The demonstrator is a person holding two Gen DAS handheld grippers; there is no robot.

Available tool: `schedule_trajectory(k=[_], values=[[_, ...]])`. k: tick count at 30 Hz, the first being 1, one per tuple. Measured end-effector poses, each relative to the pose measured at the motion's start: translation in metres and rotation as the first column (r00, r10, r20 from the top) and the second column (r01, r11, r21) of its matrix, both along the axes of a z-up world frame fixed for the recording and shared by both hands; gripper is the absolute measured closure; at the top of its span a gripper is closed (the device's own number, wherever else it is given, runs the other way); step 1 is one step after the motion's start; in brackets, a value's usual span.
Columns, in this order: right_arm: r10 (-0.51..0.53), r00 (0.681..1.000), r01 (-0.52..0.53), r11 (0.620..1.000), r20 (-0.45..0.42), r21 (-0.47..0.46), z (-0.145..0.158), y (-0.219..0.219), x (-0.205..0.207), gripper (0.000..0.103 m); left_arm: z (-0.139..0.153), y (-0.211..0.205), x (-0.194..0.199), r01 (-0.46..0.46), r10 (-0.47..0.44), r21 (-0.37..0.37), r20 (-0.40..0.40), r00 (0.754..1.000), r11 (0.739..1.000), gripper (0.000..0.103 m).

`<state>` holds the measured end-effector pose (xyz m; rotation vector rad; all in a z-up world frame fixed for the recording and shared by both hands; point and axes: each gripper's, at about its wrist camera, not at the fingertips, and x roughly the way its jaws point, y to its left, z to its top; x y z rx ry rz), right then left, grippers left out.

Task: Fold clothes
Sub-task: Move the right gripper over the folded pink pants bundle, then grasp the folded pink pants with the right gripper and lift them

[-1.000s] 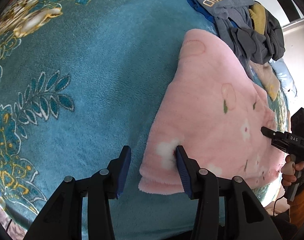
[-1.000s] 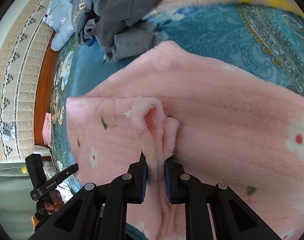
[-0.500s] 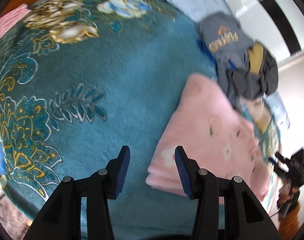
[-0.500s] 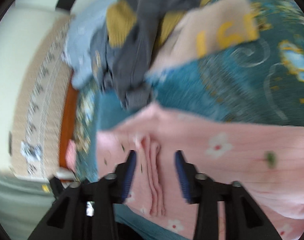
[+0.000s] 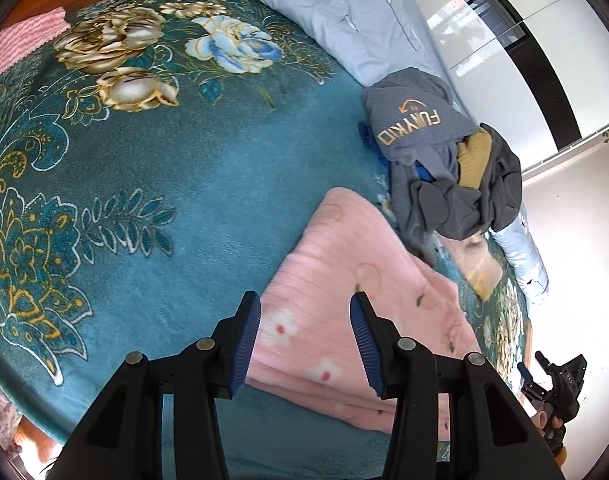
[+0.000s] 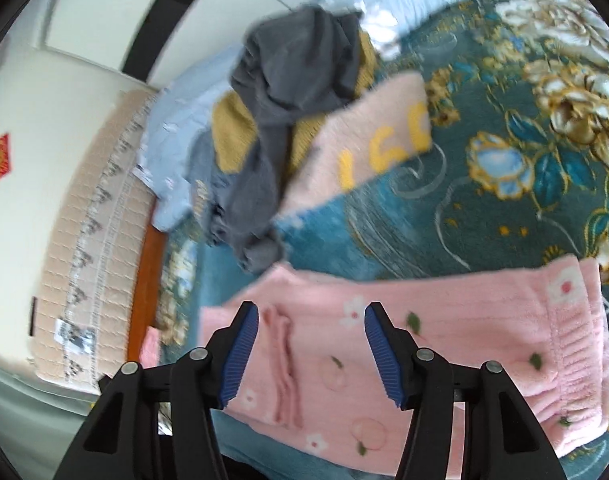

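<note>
A folded pink fleece garment [image 5: 356,292] with small flowers lies on the teal floral bedspread [image 5: 164,168], near its front edge. My left gripper [image 5: 306,344] hangs open above the garment's near left part, nothing between its fingers. In the right wrist view the same pink garment [image 6: 444,344] lies flat, ribbed cuff at the right. My right gripper [image 6: 310,354] is open above it and holds nothing. The right gripper's body, held by a hand, shows at the far right of the left wrist view [image 5: 556,380].
A heap of unfolded clothes [image 5: 444,168], grey, mustard and beige, lies behind the pink garment; it also shows in the right view [image 6: 288,120]. A light blue quilt [image 5: 344,12] lies along the far side. A padded headboard [image 6: 92,240] stands at the left.
My right gripper has let go of the pink fold and opened, pulling back and up. My left gripper has also risen and shifted over the garment, which now lies flat.
</note>
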<state>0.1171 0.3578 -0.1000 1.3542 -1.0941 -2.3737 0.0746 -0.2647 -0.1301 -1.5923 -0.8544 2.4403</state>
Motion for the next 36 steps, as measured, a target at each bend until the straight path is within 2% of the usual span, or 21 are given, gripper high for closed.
schedule_trajectory(k=[2,4,8,11,13,16,19,25,28,32,36], values=[[-0.008,0.998,0.009,1.0,-0.063,0.009,0.016,0.005,0.007,0.044,0.004,0.002,0.003,0.005,-0.006,-0.008,-0.007,1.0,1.0,0.055],[-0.003,0.994,0.01,0.998,-0.106,0.061,0.032,0.016,0.017,0.044,0.007,0.0,0.007,0.008,-0.008,-0.016,-0.008,1.0,1.0,0.055],[-0.067,0.994,0.075,0.992,-0.084,0.102,0.039,0.064,0.053,0.044,0.007,-0.002,0.009,-0.002,0.002,-0.025,-0.002,1.0,1.0,0.055],[-0.224,0.974,0.225,0.965,-0.021,0.135,0.022,0.115,0.095,0.044,0.007,0.0,0.009,-0.005,0.005,-0.029,-0.008,1.0,1.0,0.055],[-0.291,0.956,0.282,0.951,0.051,0.126,0.001,0.135,0.121,0.043,0.007,0.003,0.008,0.0,0.0,-0.032,-0.011,1.0,0.999,0.055],[-0.267,0.946,0.259,0.964,0.185,0.066,-0.04,0.136,0.141,0.043,0.003,0.011,0.005,0.014,-0.014,-0.045,-0.002,1.0,0.999,0.055],[-0.285,0.921,0.294,0.956,0.267,0.006,-0.071,0.13,0.151,0.043,0.0,0.017,0.006,0.027,-0.026,-0.062,0.016,1.0,0.998,0.055],[-0.289,0.908,0.291,0.956,0.303,0.04,-0.085,0.124,0.146,0.043,0.0,0.01,0.012,0.018,-0.016,-0.078,0.025,1.0,0.997,0.055],[-0.287,0.886,0.319,0.947,0.364,-0.032,-0.097,0.126,0.153,0.043,0.001,0.006,0.014,0.002,0.0,-0.071,0.025,1.0,0.997,0.055],[-0.305,0.883,0.356,0.93,0.356,-0.088,-0.106,0.128,0.159,0.043,-0.002,0.007,0.013,0.008,-0.006,-0.077,0.035,0.999,0.997,0.055],[-0.352,0.861,0.433,0.886,0.367,-0.165,-0.122,0.121,0.154,0.04,-0.003,0.011,0.012,0.024,-0.02,-0.086,0.043,0.999,0.996,0.055]])
